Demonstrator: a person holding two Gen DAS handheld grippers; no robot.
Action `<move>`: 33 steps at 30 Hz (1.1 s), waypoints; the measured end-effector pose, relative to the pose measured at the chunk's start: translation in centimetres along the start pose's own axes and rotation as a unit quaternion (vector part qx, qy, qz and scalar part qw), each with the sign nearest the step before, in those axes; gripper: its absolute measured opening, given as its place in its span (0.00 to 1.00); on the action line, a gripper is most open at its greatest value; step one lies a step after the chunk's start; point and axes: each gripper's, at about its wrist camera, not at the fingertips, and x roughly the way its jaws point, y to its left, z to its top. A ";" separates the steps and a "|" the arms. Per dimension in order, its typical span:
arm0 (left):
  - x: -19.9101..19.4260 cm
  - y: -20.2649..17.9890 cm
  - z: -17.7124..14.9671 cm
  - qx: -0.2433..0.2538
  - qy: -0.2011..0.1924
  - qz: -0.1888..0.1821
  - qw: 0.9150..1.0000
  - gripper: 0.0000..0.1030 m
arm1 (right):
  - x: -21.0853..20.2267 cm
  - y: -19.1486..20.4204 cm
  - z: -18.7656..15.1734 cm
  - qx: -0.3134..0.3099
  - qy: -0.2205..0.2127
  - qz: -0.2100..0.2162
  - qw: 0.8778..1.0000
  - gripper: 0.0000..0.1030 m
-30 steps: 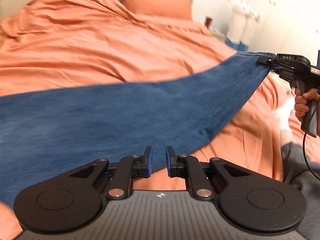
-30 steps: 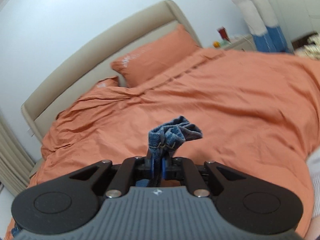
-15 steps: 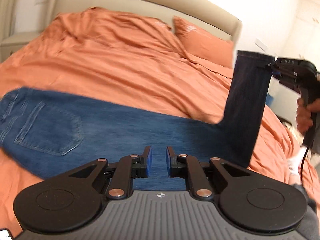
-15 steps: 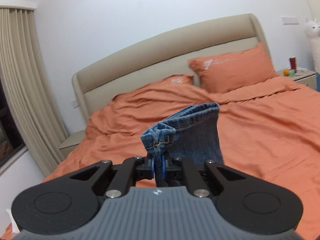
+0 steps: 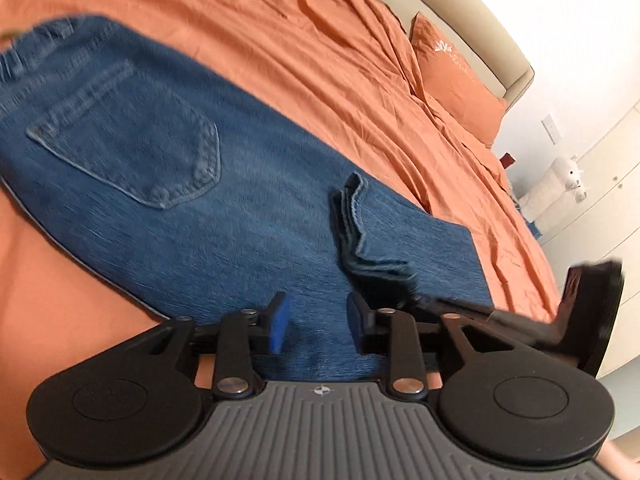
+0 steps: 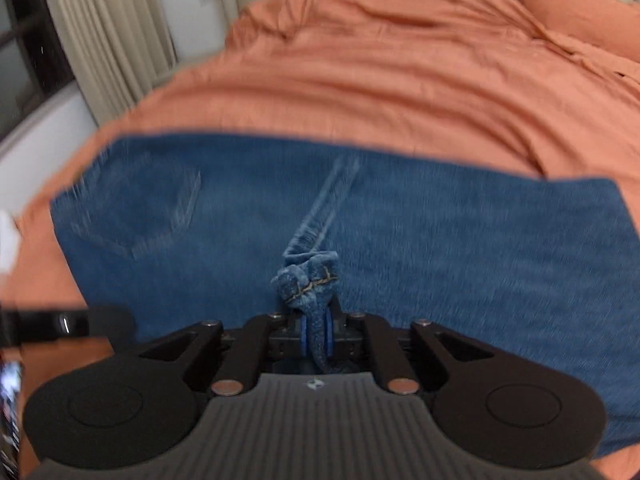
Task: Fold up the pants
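One pants, two pillows.

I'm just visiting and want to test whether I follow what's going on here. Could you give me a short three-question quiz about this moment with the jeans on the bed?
1. True or false: the left gripper is clamped on the jeans.
2. What does the right gripper hold? A) a pillow B) the bunched hem of the jeans C) nothing
3. Fill in: the jeans lie on an ____ duvet.

Key:
1. False. Its jaws stand apart above the denim, gripping nothing.
2. B. The hem is pinched between its blue pads, with the legs doubled over toward the back pocket.
3. Orange.
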 end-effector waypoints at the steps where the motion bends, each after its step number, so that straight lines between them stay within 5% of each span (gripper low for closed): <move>1: 0.3 0.1 0.2 -0.006 0.004 -0.007 1.000 0.40 | 0.2 0.2 -0.3 -0.004 0.003 0.003 1.000 0.10; 6: 2.2 0.1 1.4 -0.031 0.014 -0.031 0.999 0.54 | 0.4 -0.9 0.2 -0.009 0.029 0.045 0.999 0.41; 11: 4.9 -0.4 3.6 -0.023 0.022 -0.032 0.999 0.58 | -1.6 -1.6 0.7 -0.009 0.041 0.081 0.996 0.48; 14: 7.2 -0.4 5.2 -0.026 0.033 -0.045 0.998 0.59 | -3.5 -3.1 1.2 -0.013 0.019 0.063 0.998 0.55; 20: 12.5 0.9 7.4 -0.060 0.052 -0.058 0.995 0.54 | -5.8 -9.9 1.5 0.006 -0.013 -0.012 1.000 0.55; 24: 13.5 0.8 7.9 -0.052 0.043 -0.066 0.996 0.21 | -7.3 -14.6 0.8 0.030 -0.028 -0.048 0.998 0.53; 26: 12.5 -0.1 8.1 -0.015 0.018 -0.068 0.997 0.07 | -7.9 -16.7 0.3 0.037 -0.035 -0.059 0.997 0.43; 30: 8.9 -3.8 8.2 0.087 -0.036 -0.089 0.992 0.06 | -8.4 -19.5 -0.1 0.032 -0.038 -0.088 0.995 0.22; 33: 6.8 -6.2 8.3 0.159 -0.068 -0.074 0.982 0.06 | -8.3 -20.7 0.5 0.028 -0.049 -0.090 0.994 0.16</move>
